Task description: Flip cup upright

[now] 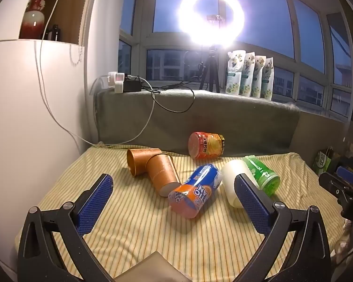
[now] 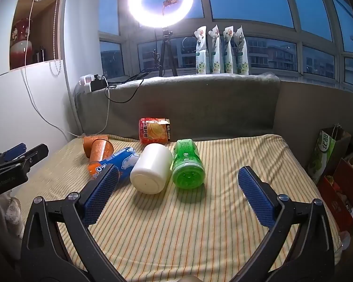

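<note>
White cup (image 2: 151,168) lies on its side mid-frame in the right wrist view, base toward me, long axis running away toward the window, so the mouth faces away. Left to right: blue-orange can (image 2: 116,163) just beside it, then the cup, then green bottle (image 2: 188,164) touching its right flank. My right claw (image 2: 177,181) is spread wide, empty, nearer and centred on it. Left claw (image 1: 174,189) also wide, empty. Cup looks plain, smooth, matte, on the striped surface (image 2: 235,159).
</note>
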A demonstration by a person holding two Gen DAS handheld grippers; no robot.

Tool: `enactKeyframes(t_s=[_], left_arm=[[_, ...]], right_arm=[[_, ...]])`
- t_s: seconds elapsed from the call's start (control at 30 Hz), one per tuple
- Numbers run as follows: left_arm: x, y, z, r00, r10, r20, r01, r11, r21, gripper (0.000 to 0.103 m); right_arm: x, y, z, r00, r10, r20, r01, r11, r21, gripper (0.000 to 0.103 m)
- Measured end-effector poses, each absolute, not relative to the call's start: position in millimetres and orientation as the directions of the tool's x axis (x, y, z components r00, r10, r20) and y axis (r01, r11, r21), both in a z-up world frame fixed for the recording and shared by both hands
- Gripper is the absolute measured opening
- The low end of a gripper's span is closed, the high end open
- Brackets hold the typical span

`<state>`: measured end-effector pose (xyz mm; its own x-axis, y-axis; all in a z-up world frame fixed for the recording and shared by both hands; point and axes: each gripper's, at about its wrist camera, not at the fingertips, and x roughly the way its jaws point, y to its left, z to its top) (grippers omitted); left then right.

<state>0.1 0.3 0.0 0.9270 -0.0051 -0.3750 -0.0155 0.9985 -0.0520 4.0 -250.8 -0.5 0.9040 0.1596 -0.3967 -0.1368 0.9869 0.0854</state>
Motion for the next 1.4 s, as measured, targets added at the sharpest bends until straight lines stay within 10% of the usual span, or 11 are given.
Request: enactKeyframes(t_s=[1.4], left_arm=[[-1.3, -0.8, 3.9, 0.932, -0.003, -0.362, -0.015, 0.999, -0.048, 0.103]], right_arm=[[5.5, -244.8, -5.3, 0.898, 0.161, -0.41, -0.139, 0.987, 0.085, 0.103]])
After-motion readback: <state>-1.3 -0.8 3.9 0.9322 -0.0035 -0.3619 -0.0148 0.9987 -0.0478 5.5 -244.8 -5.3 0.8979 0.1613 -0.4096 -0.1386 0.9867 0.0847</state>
